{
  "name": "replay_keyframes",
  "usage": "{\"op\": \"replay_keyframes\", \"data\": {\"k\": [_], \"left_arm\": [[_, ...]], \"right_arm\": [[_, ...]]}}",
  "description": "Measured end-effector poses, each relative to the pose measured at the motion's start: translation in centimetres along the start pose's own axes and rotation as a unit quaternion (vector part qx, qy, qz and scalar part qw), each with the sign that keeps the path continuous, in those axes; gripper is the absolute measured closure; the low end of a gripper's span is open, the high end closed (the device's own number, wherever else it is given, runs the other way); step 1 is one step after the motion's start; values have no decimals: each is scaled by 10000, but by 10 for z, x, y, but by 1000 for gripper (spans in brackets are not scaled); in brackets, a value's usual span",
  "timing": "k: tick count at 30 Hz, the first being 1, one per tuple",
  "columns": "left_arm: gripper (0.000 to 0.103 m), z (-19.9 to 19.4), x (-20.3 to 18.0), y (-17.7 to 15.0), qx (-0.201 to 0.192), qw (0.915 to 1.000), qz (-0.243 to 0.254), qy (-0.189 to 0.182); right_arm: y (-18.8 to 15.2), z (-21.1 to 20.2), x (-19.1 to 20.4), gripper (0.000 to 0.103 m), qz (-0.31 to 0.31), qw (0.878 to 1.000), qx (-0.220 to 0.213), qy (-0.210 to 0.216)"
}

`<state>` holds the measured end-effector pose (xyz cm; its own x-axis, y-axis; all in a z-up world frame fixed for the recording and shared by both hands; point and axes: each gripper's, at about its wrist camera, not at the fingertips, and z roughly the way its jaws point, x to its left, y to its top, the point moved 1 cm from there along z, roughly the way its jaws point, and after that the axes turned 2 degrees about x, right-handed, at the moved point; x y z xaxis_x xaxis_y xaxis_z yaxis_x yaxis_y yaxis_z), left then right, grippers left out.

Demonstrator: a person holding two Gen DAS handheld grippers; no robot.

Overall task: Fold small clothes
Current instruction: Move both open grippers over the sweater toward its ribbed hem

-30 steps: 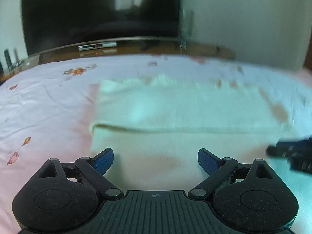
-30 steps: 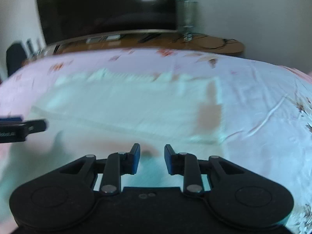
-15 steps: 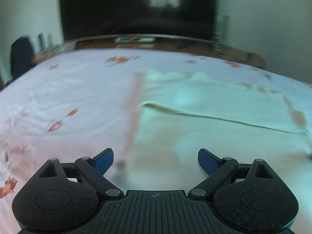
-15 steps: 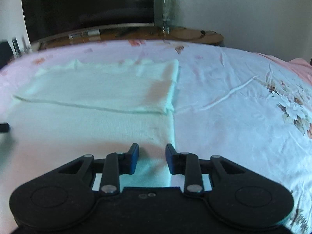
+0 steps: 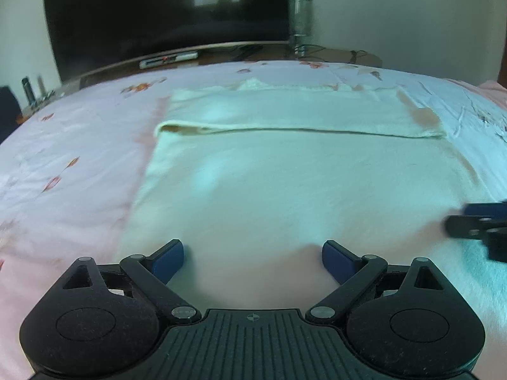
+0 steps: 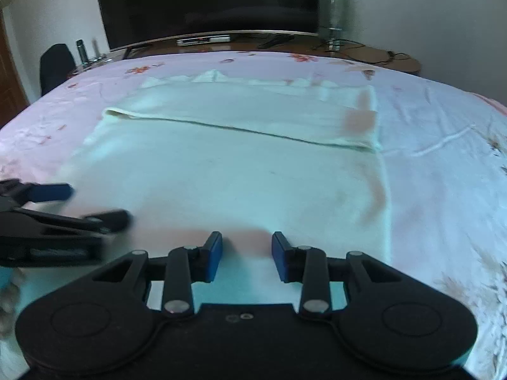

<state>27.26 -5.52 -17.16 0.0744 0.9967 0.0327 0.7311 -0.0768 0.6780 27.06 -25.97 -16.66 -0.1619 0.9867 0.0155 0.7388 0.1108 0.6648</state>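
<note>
A pale cream garment [image 5: 285,177] lies flat on the bed, its far part folded over toward me along a straight crosswise edge; it also shows in the right wrist view [image 6: 228,164]. My left gripper [image 5: 253,258] is wide open and empty, low over the garment's near left part. My right gripper [image 6: 246,253] is partly open and empty over the garment's near edge. Each gripper shows in the other's view: the right gripper [image 5: 475,226] at the right edge, the left gripper [image 6: 63,209] at the left edge.
The bed has a pink floral sheet [image 5: 63,158]. Behind it a wooden stand [image 6: 364,53] carries a large dark television [image 5: 164,15], a glass [image 6: 332,9] and cables. A dark chair back [image 6: 55,66] stands at the far left.
Both grippers have swung back toward the garment's middle after moving out to its sides. The right jaws have opened wider. The garment has not moved.
</note>
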Motion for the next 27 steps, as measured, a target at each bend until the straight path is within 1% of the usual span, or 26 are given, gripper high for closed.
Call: {"op": "replay_keyframes", "data": {"k": [2, 4, 7, 9, 11, 13, 15, 17, 19, 21, 22, 24, 27], "left_arm": [[9, -5, 15, -6, 10, 10000, -8, 11], [9, -11, 33, -15, -8, 9999, -148, 16], [9, -21, 53, -29, -27, 9996, -266, 84], [9, -26, 63, -35, 23, 9991, -414, 41], [9, -37, 69, -39, 37, 9988, -472, 73], [9, -54, 71, -46, -12, 9989, -470, -84], [9, -68, 67, -54, -76, 9990, -354, -258], [9, -78, 59, -64, -109, 9987, -214, -443], [9, -81, 50, -71, -120, 9985, -93, -533], [9, -81, 42, -73, -126, 9980, -68, -616], [9, -81, 38, -74, -118, 9978, -45, -644], [9, -75, 33, -78, 51, 9981, 64, -615], [9, -78, 34, -88, -34, 9985, 229, -501]], "right_arm": [[-7, -7, -11, 68, 93, 9997, -19, -214], [-18, -17, -25, 68, 238, 9987, -53, -444], [-33, -29, -34, 68, 355, 9960, -69, -815], [-42, -35, -33, 68, 409, 9942, -64, -996], [-45, -42, -25, 64, 429, 9920, 14, -1186], [-49, -62, -14, 64, 653, 9933, -174, -936], [-56, -76, 4, 64, 563, 9947, -284, -811], [-65, -83, 28, 64, 426, 9967, -273, -640], [-73, -83, 49, 64, 325, 9981, -218, -480], [-73, -80, 68, 64, 208, 9991, -170, -343], [-74, -79, 78, 64, 147, 9993, -181, -294], [-73, -75, 90, 64, 29, 9997, -129, -210], [-79, -67, 92, 63, -41, 9996, 16, -293]]}}
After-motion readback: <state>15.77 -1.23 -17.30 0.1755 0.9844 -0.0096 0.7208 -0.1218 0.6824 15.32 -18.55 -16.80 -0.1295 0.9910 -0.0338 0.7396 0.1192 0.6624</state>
